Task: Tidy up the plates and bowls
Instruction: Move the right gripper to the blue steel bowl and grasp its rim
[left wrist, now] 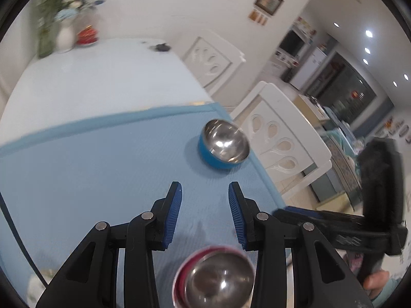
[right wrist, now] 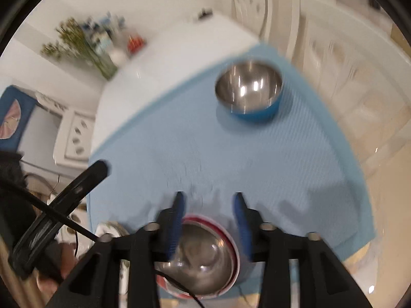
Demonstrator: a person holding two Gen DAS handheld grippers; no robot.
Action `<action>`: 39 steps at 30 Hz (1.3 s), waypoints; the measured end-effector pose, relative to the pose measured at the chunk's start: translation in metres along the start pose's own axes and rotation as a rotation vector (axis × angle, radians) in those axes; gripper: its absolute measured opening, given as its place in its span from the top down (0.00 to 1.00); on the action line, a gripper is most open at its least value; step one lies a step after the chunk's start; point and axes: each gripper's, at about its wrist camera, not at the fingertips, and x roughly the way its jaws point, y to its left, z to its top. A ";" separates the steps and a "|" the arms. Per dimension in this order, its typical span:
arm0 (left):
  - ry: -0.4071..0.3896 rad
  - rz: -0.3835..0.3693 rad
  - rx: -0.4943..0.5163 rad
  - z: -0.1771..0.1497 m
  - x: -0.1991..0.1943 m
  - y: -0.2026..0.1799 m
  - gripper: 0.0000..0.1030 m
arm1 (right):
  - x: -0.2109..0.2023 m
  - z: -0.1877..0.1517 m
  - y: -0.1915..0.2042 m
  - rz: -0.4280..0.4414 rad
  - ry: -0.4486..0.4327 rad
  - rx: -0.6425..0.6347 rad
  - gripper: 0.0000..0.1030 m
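Note:
A blue bowl (left wrist: 223,148) (right wrist: 249,95) with a shiny steel inside stands upright near the far right corner of the light blue mat (left wrist: 90,166) (right wrist: 282,166). A red-walled steel bowl (left wrist: 215,277) (right wrist: 203,256) sits on the mat's near part, under both grippers. My left gripper (left wrist: 204,192) hovers above the mat, open, with only mat showing between its blue pads. My right gripper (right wrist: 209,197) is open too, its pads standing over the red bowl's rim without pressing on it. The right wrist view is motion-blurred.
The mat lies on a white table (left wrist: 102,77). At the table's far end are a vase of flowers (left wrist: 64,36) and a red dish (left wrist: 87,34). White chairs (left wrist: 280,138) stand along the right side. A patterned white dish (right wrist: 110,228) lies by the mat's near left corner.

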 end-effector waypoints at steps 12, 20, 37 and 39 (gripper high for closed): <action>0.004 0.001 0.067 0.043 0.027 -0.018 0.40 | -0.007 0.024 -0.041 -0.012 -0.052 0.090 0.36; 0.071 0.025 0.012 0.058 0.058 -0.012 0.40 | 0.008 0.057 -0.074 0.016 -0.024 0.166 0.36; 0.290 0.005 0.009 0.084 0.196 -0.006 0.42 | 0.099 0.120 -0.126 0.009 0.099 0.204 0.37; 0.306 0.007 0.006 0.084 0.206 -0.003 0.44 | 0.107 0.125 -0.129 0.007 0.091 0.198 0.46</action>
